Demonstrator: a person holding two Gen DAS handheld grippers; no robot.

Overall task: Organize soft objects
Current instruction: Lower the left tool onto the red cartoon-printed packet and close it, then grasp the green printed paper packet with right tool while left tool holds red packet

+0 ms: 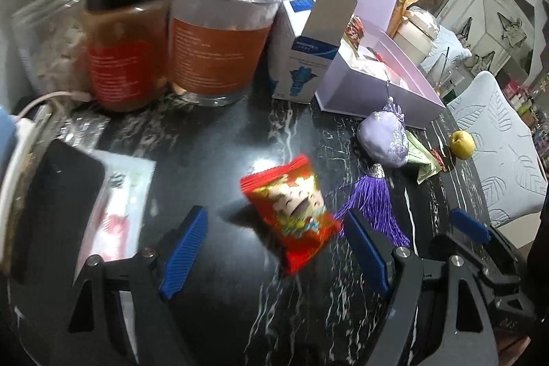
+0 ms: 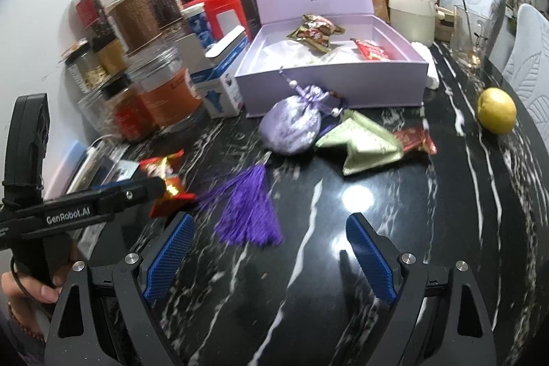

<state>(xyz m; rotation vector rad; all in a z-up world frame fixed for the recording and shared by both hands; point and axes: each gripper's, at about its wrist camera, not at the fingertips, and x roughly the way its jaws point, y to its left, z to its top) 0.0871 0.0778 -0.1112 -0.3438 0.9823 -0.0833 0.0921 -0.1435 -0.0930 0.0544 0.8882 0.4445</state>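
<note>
Jaws first: the left gripper point(image 1: 274, 249) is spread wide and empty, blue pads flanking a red snack packet point(image 1: 295, 211) that lies on the black marble table point(image 1: 212, 314), the right pad just beside its lower corner and the left pad well apart from it. No contact yet that I can see. Over on the right wrist view, the right gripper point(image 2: 271, 256) is also released, nothing between its pads, and dead ahead at twelve o'clock sits the purple tassel point(image 2: 247, 215), fanned out on the stone. Follow its cord up toward one o'clock and there is the lavender sachet pouch point(image 2: 291, 126), and touching it at three o'clock a pale green fabric pouch point(image 2: 360, 143) with a red wrapper point(image 2: 415, 139) poking out behind. Farther back, the open lilac box point(image 2: 329, 81) already holds a few packets, so that looks like the destination. Beyond, jars point(image 2: 137, 19) crowd ten o'clock and a yellow fruit point(image 2: 496, 110) sits out at two. My read: the left is lining up on the packet. To do it well, centre the packet between the pads, come down until the tips nearly meet the stone, and close gently across the crinkled middle rather than a corner, since a puffy wrapper will squirt sideways. The right should go for the pouch body, not the tassel strands, which would slip through.
</note>
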